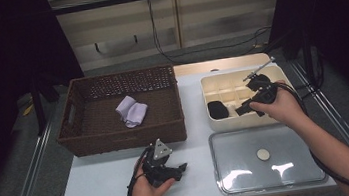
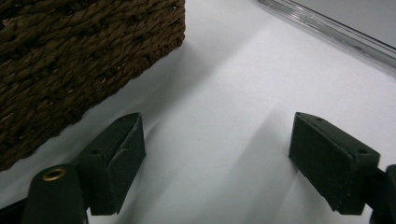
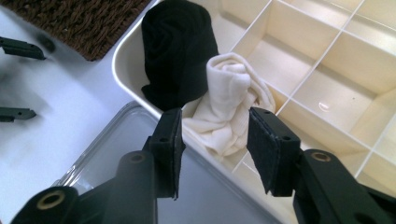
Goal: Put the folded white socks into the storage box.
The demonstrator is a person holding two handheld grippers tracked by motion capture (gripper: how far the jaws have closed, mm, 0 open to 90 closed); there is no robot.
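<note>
A cream divided box [image 1: 207, 104] stands at the right of the table. A rolled black sock [image 1: 217, 110] lies in its near left compartment. In the right gripper view the black sock [image 3: 180, 51] lies beside a rolled white sock [image 3: 229, 93] in the neighbouring compartment. My right gripper [image 3: 215, 140] hovers just above the white sock with its jaws apart and no pad touching it. It sits over the box's front edge [image 1: 240, 111]. My left gripper [image 1: 184, 170] rests low on the table, open and empty [image 2: 217, 158].
A brown wicker basket [image 1: 121, 134] at the left holds a lilac folded cloth [image 1: 132, 111]. A clear plastic lid [image 1: 266, 165] with a small round disc [image 1: 263, 154] lies in front of the box. Bare white table lies between my left gripper and the lid.
</note>
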